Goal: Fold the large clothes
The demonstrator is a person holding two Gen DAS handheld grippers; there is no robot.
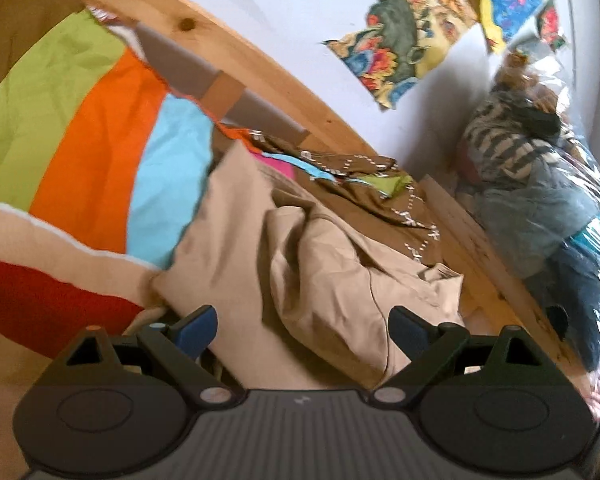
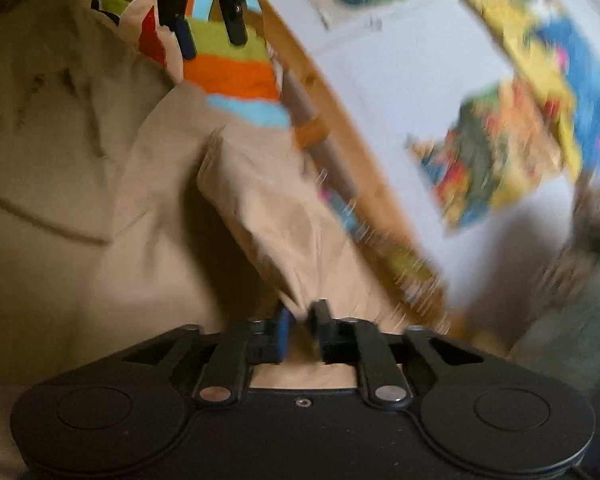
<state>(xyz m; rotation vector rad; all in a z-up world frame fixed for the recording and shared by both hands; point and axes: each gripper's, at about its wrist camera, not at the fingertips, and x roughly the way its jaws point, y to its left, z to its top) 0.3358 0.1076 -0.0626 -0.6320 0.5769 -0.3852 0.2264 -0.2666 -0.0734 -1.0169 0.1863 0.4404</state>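
Count, both views:
- beige garment (image 1: 332,276): 1
- grippers: 2, left gripper (image 1: 300,326), right gripper (image 2: 300,320)
- striped bedcover (image 1: 80,128): 1
- wall posters (image 1: 400,44): at least 2
- clear plastic bag (image 1: 540,184), far right: 1

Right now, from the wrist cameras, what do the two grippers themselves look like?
Both look alike. The left gripper has a black body with a ribbed grey centre panel, two round discs at its sides, black linkage arms on silver pivot pins, and fingers faced with blue pads. The right gripper shows the same black body, discs, silver pins and a blue pad. No cables or sleeves show.
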